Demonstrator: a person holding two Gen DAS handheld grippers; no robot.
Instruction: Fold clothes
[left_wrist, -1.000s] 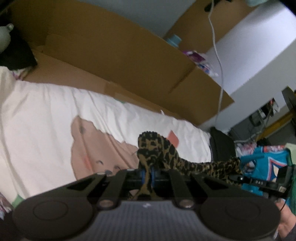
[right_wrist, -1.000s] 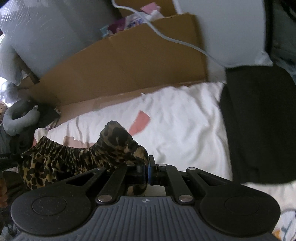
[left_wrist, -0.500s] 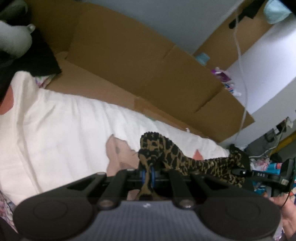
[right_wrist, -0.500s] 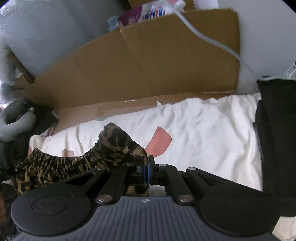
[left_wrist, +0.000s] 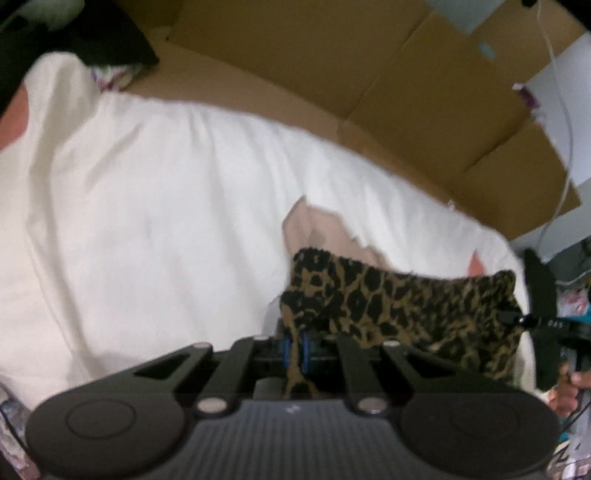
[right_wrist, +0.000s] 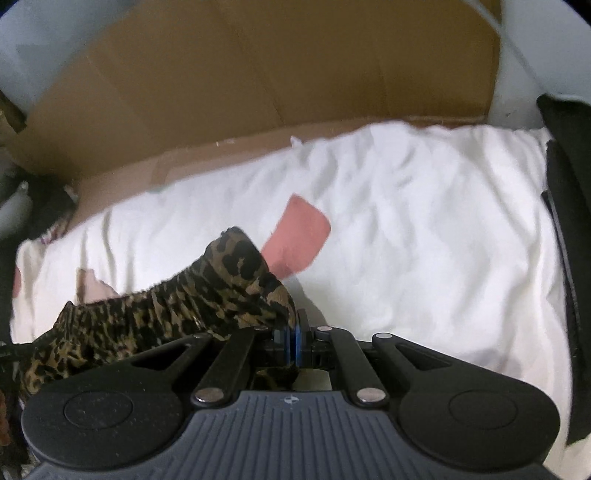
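Between both grippers, the leopard-print garment (left_wrist: 399, 306) stretches over the white bedding (left_wrist: 166, 206), each gripper's fingers pinching one end.

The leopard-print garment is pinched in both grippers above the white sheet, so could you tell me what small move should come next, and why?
Probably lower both ends together onto the white sheet. The left gripper and right gripper each pinch an end of the leopard-print garment, which is strung between them and sagging just above the bare sheet, so laying it flat would let the fold begin.

Left tongs (left_wrist: 294, 345) pinching leopard-print garment (left_wrist: 399, 306), white bedsheet (left_wrist: 166, 221) below
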